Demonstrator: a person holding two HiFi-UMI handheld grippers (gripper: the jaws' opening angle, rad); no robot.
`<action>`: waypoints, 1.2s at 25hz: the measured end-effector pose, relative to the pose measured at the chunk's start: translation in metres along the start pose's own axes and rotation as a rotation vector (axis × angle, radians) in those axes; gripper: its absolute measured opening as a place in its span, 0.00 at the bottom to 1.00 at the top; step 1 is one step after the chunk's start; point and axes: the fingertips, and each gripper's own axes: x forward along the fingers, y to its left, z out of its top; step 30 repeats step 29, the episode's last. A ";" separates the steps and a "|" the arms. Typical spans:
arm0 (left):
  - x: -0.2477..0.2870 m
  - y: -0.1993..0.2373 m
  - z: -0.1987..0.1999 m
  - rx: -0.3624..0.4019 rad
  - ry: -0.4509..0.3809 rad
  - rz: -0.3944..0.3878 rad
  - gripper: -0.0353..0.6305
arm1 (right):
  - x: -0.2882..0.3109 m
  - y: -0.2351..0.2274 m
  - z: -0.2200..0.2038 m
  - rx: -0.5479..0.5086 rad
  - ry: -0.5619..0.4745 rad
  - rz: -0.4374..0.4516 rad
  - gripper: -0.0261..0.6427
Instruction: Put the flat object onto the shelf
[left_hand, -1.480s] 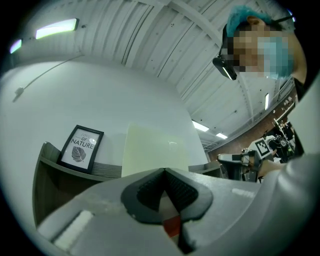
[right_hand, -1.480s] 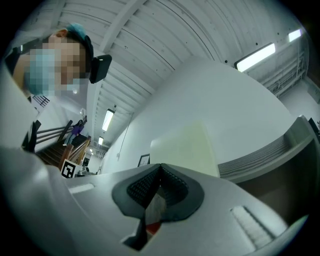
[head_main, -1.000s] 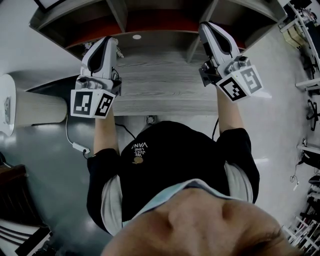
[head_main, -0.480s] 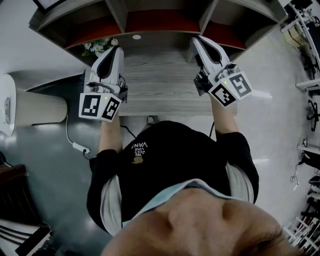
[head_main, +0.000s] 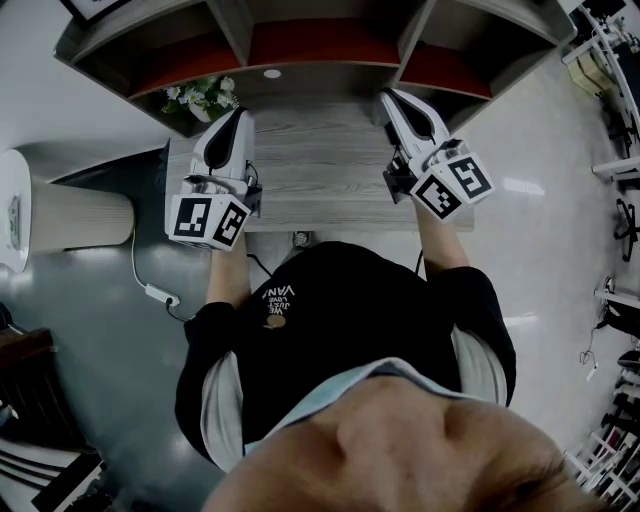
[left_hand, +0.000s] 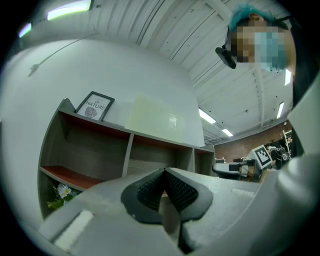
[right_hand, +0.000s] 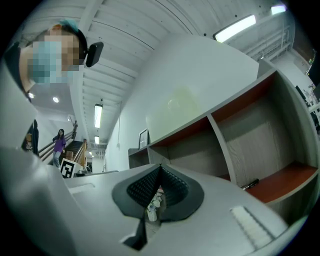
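Grey wood-grain desk (head_main: 320, 165) under me, grey shelf with red-brown boards (head_main: 320, 45) ahead. Left gripper (head_main: 238, 118) and right gripper (head_main: 390, 96) are both clenched on nothing. I reckon that's because the pale flat panel (left_hand: 150, 115) already leans atop the shelf against the wall.

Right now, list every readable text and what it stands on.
"OF NATURE": framed picture atop the shelf; the line above it is too small to read.
Shirt print: too blurred to read.
Cubes: square markers, no words.
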 end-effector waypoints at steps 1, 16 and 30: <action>-0.001 0.000 -0.002 -0.004 0.002 0.003 0.05 | -0.001 -0.001 -0.003 0.003 0.006 -0.003 0.04; -0.003 0.003 -0.021 -0.047 0.032 0.007 0.05 | -0.003 -0.010 -0.018 0.039 0.029 -0.038 0.04; -0.001 0.005 -0.020 -0.052 0.034 0.000 0.05 | -0.001 -0.010 -0.018 0.041 0.034 -0.045 0.04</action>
